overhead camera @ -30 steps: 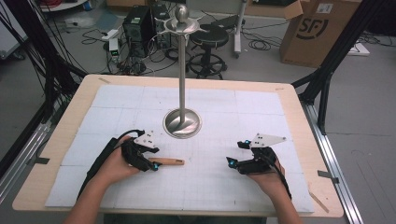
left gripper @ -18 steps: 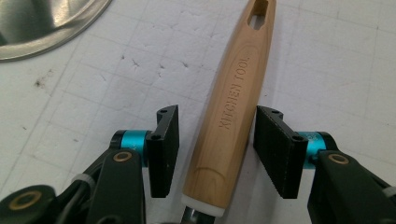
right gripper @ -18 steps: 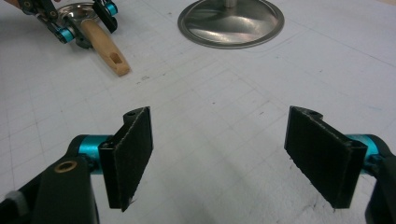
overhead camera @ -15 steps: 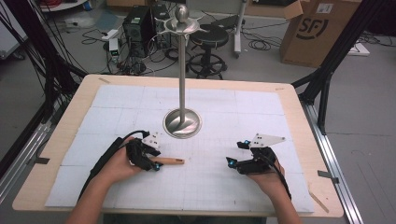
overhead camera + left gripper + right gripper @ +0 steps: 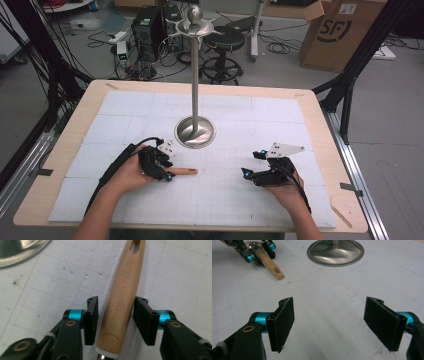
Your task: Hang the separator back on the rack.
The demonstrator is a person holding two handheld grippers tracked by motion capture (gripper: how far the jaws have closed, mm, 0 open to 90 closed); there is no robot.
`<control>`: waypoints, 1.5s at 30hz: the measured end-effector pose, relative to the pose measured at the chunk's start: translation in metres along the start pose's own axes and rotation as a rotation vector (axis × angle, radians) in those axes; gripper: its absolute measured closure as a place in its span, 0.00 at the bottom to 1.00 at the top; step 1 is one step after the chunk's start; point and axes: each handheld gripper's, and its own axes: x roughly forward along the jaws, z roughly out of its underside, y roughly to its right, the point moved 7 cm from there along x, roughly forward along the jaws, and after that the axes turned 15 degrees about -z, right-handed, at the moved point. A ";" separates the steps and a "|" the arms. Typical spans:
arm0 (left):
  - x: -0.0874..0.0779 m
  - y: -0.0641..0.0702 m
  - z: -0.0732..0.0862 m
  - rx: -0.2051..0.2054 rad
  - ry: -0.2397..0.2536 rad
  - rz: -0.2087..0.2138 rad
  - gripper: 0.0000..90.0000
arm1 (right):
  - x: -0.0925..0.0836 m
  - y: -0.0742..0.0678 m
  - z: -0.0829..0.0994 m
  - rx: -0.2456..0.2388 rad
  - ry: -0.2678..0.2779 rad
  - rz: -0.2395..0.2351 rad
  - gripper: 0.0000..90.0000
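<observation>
even, bright overhead light, no hard shadows. high view soft and low-res; white mat on the counter (image 5: 320, 130) reads near blown out, floor behind dimmer. metal stand base (image 5: 195, 132) shows streaky glare, also bright in the right gripper view (image 5: 335, 251). left gripper view: wooden handle (image 5: 122, 297) sharp mid-frame, engraved text legible, faint soft shadow beside it, jaws slightly soft at the bottom edge. right gripper view: near pads (image 5: 284, 322) a bit blurred, far corners softer with mild wide-angle stretch.
</observation>
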 end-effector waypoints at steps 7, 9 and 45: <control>-0.001 0.003 0.000 0.011 -0.002 0.002 0.75 | -0.001 0.001 0.001 0.002 -0.002 0.003 0.26; -0.001 0.003 -0.001 0.008 -0.001 0.000 0.75 | 0.000 0.001 0.001 -0.002 -0.007 0.003 0.26; -0.008 0.004 -0.004 -0.015 0.053 0.006 0.75 | 0.002 0.001 0.002 -0.009 -0.021 0.009 0.27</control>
